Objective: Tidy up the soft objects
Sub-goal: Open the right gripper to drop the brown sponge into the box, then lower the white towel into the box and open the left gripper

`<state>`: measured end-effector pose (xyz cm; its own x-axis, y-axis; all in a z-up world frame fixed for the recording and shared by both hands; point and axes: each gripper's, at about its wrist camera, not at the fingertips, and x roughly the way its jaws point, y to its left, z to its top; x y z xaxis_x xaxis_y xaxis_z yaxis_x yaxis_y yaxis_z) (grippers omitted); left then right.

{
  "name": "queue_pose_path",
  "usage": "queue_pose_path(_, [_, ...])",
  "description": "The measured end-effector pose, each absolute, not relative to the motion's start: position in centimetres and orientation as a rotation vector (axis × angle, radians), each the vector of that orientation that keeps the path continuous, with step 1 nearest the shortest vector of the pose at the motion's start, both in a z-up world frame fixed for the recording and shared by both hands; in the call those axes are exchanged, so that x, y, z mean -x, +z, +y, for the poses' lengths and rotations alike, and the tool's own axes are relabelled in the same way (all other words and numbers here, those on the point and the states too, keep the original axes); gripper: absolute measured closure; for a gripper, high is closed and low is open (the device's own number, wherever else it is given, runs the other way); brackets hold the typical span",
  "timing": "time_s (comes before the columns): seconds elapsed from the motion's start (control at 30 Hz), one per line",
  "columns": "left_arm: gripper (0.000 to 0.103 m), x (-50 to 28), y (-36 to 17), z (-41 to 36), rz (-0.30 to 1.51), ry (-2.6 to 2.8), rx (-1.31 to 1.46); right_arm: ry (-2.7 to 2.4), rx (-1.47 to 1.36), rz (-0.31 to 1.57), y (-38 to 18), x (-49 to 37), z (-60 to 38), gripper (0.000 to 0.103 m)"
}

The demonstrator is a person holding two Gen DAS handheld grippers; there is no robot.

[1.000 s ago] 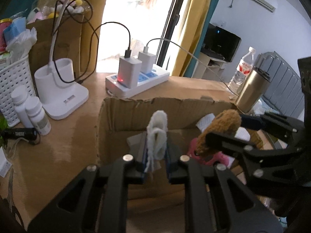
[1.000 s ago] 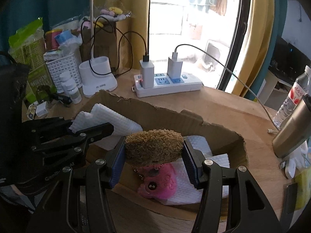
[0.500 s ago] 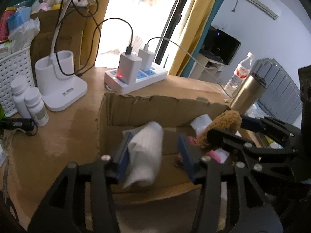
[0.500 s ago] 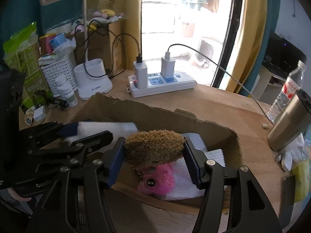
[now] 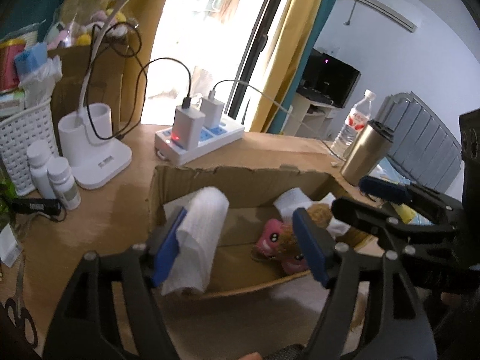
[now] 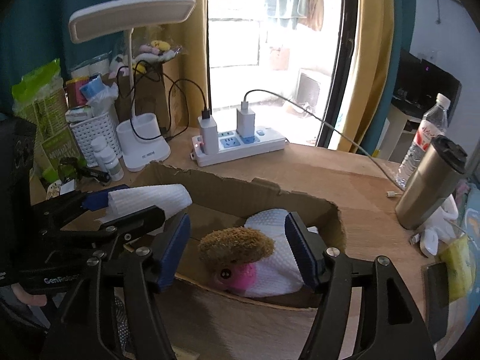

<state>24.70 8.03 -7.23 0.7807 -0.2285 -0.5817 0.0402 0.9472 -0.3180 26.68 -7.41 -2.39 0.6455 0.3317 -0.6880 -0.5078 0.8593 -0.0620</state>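
Both grippers' jaws just opened wide: left gripper [image 5: 240, 240] w/ white cloth roll [image 5: 199, 240] touching one pad, right gripper [image 6: 237, 249] released brown-pink plush [image 6: 237, 253] into cardboard box [image 6: 240, 192].

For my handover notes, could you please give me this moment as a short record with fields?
container: torn brown cardboard box on the wooden table
left gripper: jaws just opened; folded white cloth leaning on one pad
right gripper: jaws just opened, clear of the brown-and-pink plush toy
toy: lying in the box on white cloth
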Motion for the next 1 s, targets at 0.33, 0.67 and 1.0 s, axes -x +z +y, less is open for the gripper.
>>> queue_pose_path(0.33, [0.028, -23.0, -5.9, 7.2, 0.649, -0.125, 0.253, 0.468, 0.219, 0.672, -0.7, -25.4, -9.3, 0.033])
queue_pose_path(0.67, [0.028, -20.4, -4.5, 6.2, 0.61, -0.072, 0.223, 0.469, 0.189, 0.626, 0.5, -23.1, -11.5, 0.033])
queue_pose_path(1.0, [0.028, -17.4, -3.5, 4.9, 0.574, -0.067, 0.199, 0.465, 0.186, 0.597, 0.7, -20.8, -13.8, 0.033])
